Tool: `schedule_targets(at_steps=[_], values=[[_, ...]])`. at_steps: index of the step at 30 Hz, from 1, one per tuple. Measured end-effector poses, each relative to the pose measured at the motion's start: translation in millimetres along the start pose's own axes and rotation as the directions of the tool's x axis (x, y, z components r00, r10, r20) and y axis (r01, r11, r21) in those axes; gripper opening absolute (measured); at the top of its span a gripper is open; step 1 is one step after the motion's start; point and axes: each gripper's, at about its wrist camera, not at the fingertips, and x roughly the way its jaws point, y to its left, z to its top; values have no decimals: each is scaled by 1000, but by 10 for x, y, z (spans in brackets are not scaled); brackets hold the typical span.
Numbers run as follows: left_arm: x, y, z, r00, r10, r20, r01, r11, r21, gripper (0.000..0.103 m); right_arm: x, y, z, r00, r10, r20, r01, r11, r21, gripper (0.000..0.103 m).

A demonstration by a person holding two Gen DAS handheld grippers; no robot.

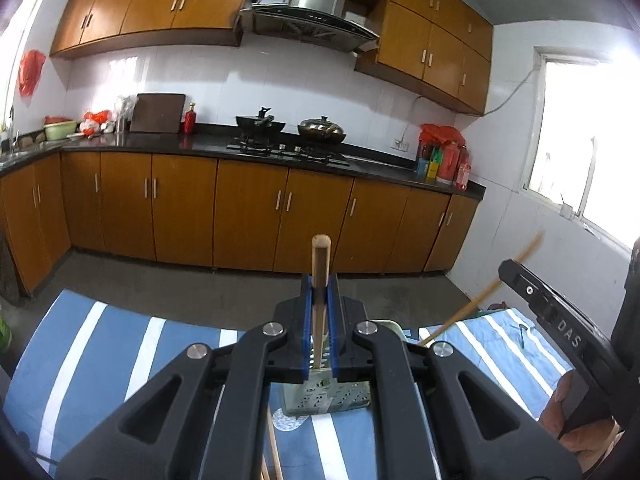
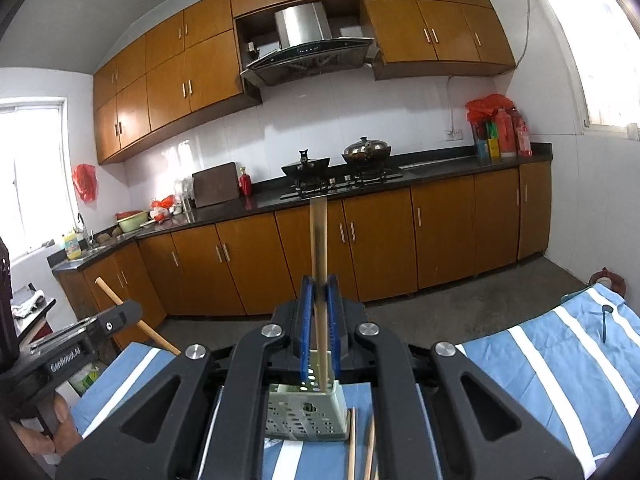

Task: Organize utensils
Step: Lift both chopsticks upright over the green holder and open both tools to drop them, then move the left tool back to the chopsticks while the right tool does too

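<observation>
In the left wrist view my left gripper [image 1: 320, 282] is shut on a wooden chopstick [image 1: 320, 252] that stands nearly upright, its lower end inside a grey perforated utensil holder [image 1: 320, 398]. In the right wrist view my right gripper [image 2: 320, 282] is shut on another chopstick [image 2: 319, 232], blurred, whose lower end also reaches into the holder [image 2: 306, 412]. Each gripper shows in the other's view, the right gripper [image 1: 508, 272] at the right edge and the left gripper [image 2: 128, 314] at the left edge. A hand holds each one.
The holder stands on a blue cloth with white stripes [image 2: 540, 360]. Loose chopsticks [image 2: 352, 444] lie on the cloth near the holder. A dark spoon [image 2: 605, 320] lies on the cloth at the far right. Beyond are the bare floor, orange cabinets and a counter with a stove.
</observation>
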Motion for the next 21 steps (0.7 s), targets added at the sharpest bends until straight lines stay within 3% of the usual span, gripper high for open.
schedule_targets(at_steps=[2, 9, 11, 13, 15, 17, 18, 21], values=[[-48, 50, -2, 1000, 7, 7, -7, 1000, -5, 13, -35, -22, 8, 1000, -6, 9, 6, 1000, -1, 35], [-459, 268, -85, 997, 48, 56, -47, 999, -24, 26, -307, -176, -81, 999, -43, 21, 43, 999, 24, 37], [-569, 383, -212, 995, 82, 50, -80, 996, -37, 30, -318, -266, -221, 997, -76, -20, 77, 997, 26, 37], [-594, 498, -381, 992, 124, 19, -123, 992, -39, 32, -254, -381, -476, 988, -107, -113, 111, 993, 27, 37], [-558, 595, -591, 987, 159, -34, -160, 987, -33, 33, -127, -485, -773, 967, -121, -224, 130, 991, 25, 37], [-451, 718, -875, 977, 182, -114, -186, 982, -29, 33, 5, -546, -1077, 933, -121, -338, 138, 990, 24, 30], [-399, 768, -999, 970, 190, -153, -196, 980, -29, 33, 84, -573, -1292, 905, -109, -411, 133, 991, 30, 26], [-258, 920, -1435, 944, 172, -281, -194, 980, -51, 33, 191, -557, -1674, 852, -80, -517, 116, 993, 38, 19]])
